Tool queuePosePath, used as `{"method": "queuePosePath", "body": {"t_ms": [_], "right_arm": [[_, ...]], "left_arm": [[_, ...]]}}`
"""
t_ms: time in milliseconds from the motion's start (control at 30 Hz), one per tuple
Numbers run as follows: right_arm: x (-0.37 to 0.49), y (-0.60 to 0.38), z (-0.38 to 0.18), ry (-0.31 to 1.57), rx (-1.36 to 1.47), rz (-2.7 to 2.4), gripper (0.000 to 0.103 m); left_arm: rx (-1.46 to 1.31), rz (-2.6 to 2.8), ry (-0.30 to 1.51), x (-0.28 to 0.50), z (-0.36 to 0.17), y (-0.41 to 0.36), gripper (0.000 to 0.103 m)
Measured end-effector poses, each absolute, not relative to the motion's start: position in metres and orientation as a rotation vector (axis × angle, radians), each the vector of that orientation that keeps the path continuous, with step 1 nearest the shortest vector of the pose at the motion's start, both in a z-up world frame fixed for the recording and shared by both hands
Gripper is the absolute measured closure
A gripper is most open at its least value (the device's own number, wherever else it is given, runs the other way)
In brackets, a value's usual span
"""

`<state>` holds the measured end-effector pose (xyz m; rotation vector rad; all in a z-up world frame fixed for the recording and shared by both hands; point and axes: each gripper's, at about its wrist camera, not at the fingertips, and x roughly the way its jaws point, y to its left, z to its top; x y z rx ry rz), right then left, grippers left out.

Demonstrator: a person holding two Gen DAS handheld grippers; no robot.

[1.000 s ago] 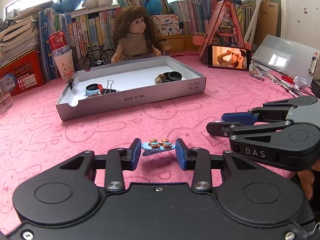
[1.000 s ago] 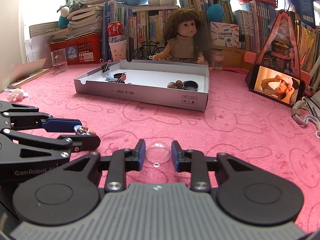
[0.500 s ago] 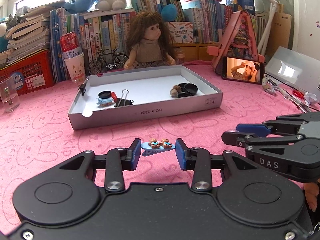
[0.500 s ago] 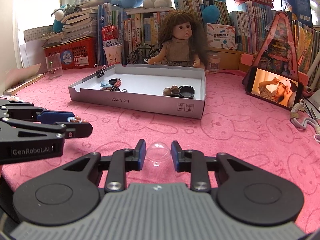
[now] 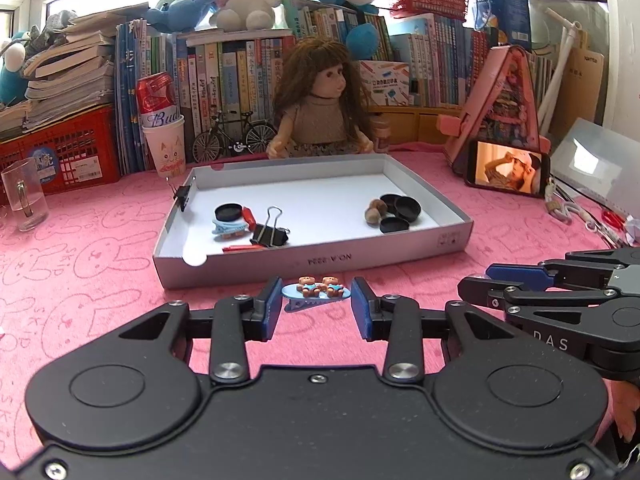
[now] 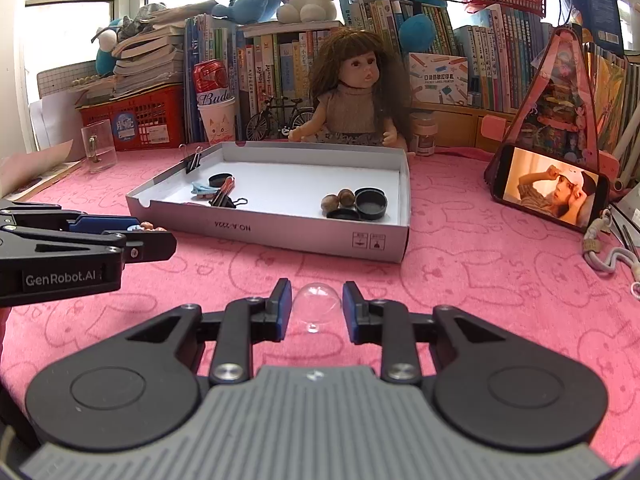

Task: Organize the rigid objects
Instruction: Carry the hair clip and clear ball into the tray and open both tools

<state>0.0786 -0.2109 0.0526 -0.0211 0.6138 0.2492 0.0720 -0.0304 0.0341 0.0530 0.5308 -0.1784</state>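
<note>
The white box lies in the middle of the frame on the pink tabletop, straight ahead of both tongs. Left tongs pinch the hair clip crosswise; right tongs pinch the clear dome.

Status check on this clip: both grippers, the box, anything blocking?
Left gripper shut on blue hair clip. Right gripper shut on clear dome. White box ahead, part filled. Nothing blocking.
</note>
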Motion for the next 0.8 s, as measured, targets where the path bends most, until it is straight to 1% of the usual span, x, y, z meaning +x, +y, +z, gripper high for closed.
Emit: {"method": "queuePosePath", "body": {"t_ms": [367, 800], "right_arm": [[0.116, -0.205, 0.058, 0.623, -0.017, 0.232, 0.070], [0.168, -0.209, 0.068, 0.644, 0.039, 0.228, 0.071]], "left_arm": [[-0.009, -0.137, 0.515, 0.116, 0.047, -0.014, 0.067], [-0.153, -0.114, 0.539, 0.179, 0.046, 0.015, 0.068]]}}
